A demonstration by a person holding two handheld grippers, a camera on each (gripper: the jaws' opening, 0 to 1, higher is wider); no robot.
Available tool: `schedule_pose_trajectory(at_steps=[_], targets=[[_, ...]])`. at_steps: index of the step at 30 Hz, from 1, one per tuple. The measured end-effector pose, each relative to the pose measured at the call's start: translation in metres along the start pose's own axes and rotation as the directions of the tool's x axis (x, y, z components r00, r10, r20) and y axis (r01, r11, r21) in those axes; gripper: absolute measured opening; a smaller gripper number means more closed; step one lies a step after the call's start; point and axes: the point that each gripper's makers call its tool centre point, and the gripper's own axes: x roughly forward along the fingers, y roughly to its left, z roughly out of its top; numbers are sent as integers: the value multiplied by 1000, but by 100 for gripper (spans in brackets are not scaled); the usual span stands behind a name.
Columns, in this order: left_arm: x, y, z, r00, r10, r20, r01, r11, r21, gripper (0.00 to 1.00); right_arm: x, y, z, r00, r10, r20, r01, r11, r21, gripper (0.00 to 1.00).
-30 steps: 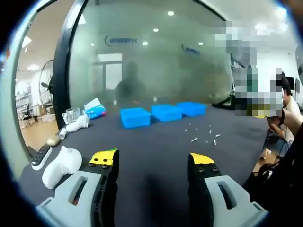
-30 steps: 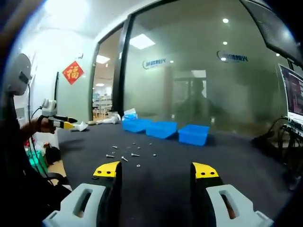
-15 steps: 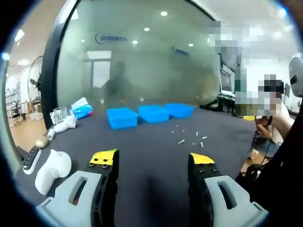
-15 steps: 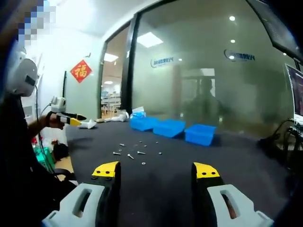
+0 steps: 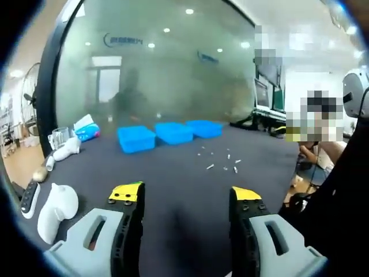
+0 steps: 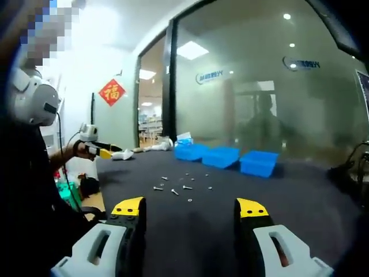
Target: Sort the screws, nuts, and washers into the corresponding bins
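Small pale screws (image 5: pixel 222 160) and bits lie scattered on the dark table (image 5: pixel 173 179), at 5 o'clock from three blue bins (image 5: pixel 169 133) standing in a row. Left gripper (image 5: pixel 184 197) and right gripper (image 6: pixel 190 208) gape, holding nothing.

Left gripper (image 5: pixel 184 199) hangs above the table (image 5: pixel 173 173), jaws spread wide, holding nothing; right gripper (image 6: pixel 190 209) likewise, parted over the table, empty.
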Motion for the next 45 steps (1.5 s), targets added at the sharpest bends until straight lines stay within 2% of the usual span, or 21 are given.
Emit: schedule_pose_trajectory(at_steps=[5,9,15,21,24,26,29,32,36,42,45], targets=[[1,-1,1,1000,0,-1,0,1000,13,57,4,-4,-3,1000,-12,-24,12,1000,-12,58],[2,-7,2,1000,-25,3,25,999,22,57,8,-7,-2,999,-12,-34,11,1000,-11,58],[5,-12,-3,999,-47,-24,47,998,32,57,18,-2,1,996,33,-80,-37,998,-50,58],[5,-15,0,998,-52,-23,54,997,49,57,30,-1,7,993,69,-98,-73,997,-34,55],[6,-16,1,998,-56,-22,57,997,57,57,37,1,5,986,90,-141,-102,992,-78,54],[7,-18,3,998,-56,-20,58,996,67,57,42,-1,6,984,100,-147,-113,990,-79,54],[7,-20,8,998,-55,-1,55,996,72,57,48,-2,6,977,130,-168,-143,987,-67,54],[8,-21,9,998,-61,5,61,996,70,57,56,-2,5,966,151,-210,-174,980,-98,54],[9,-24,7,997,-71,-3,71,995,65,57,70,1,6,946,192,-262,-234,962,-141,53],[10,-24,6,997,-73,-4,73,996,59,57,92,0,12,925,219,-309,-283,942,-179,53],[10,-23,5,997,-73,-7,73,996,60,57,103,1,13,909,239,-340,-318,926,-201,52]])
